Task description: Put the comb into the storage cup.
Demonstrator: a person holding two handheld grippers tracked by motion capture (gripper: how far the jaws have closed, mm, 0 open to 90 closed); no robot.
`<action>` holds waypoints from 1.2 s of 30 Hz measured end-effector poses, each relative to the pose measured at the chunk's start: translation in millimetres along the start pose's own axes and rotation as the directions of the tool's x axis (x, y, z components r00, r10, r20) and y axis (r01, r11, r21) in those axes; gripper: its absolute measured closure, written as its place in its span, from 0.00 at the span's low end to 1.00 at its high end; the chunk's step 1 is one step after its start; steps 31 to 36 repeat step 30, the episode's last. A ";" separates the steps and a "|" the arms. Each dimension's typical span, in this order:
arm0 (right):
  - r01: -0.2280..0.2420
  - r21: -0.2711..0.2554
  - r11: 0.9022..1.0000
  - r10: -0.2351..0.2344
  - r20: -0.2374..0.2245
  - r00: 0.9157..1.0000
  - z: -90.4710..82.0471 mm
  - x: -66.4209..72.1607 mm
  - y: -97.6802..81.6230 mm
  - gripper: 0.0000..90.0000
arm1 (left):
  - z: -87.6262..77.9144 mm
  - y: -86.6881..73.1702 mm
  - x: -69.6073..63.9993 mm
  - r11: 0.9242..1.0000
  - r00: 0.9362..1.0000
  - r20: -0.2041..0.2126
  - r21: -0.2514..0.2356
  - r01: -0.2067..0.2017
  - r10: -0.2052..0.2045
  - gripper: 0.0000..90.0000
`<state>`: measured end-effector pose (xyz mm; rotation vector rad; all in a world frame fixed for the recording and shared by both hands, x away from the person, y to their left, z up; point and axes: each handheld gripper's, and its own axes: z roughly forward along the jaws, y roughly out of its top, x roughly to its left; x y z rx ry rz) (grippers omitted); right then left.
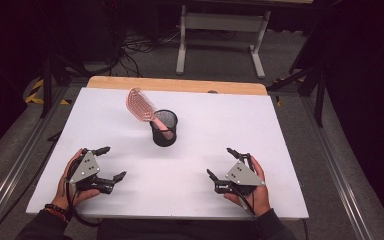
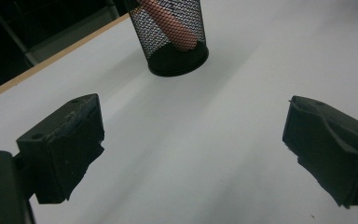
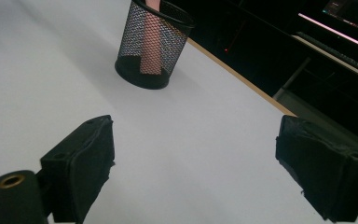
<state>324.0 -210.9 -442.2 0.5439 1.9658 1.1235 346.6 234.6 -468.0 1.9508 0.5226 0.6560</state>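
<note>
A pink hairbrush [image 1: 141, 104] stands handle-down in a black mesh cup [image 1: 164, 128] near the middle of the white tabletop [image 1: 215, 125], its head leaning up and to the left. The brush handle [image 2: 170, 25] shows through the mesh cup [image 2: 186, 32] in the left gripper view, and through the cup [image 3: 142, 46] in the right gripper view. My left gripper [image 1: 114, 162] rests open at the front left, well short of the cup. My right gripper [image 1: 219, 163] rests open at the front right. Nothing lies between either pair of jaws.
The white sheet covers a wooden table whose far edge [image 1: 180, 84] shows bare. Beyond it stand a white table frame [image 1: 220, 30] and cables on the floor. Metal rails [image 1: 340, 165] run along both sides of the table.
</note>
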 end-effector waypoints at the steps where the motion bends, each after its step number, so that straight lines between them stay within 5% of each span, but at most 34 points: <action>1: -0.002 -0.001 1.000 0.002 0.001 1.000 -0.1 -0.3 -0.1 0.14 | 0.6 -0.2 0.0 1.000 1.000 0.002 0.005 -0.002 0.002 0.07; 36: -0.018 -0.001 1.000 0.018 0.002 1.000 -1.5 -2.8 -2.5 0.14 | 5.7 2.0 0.7 1.000 1.000 0.005 0.009 -0.001 0.001 0.07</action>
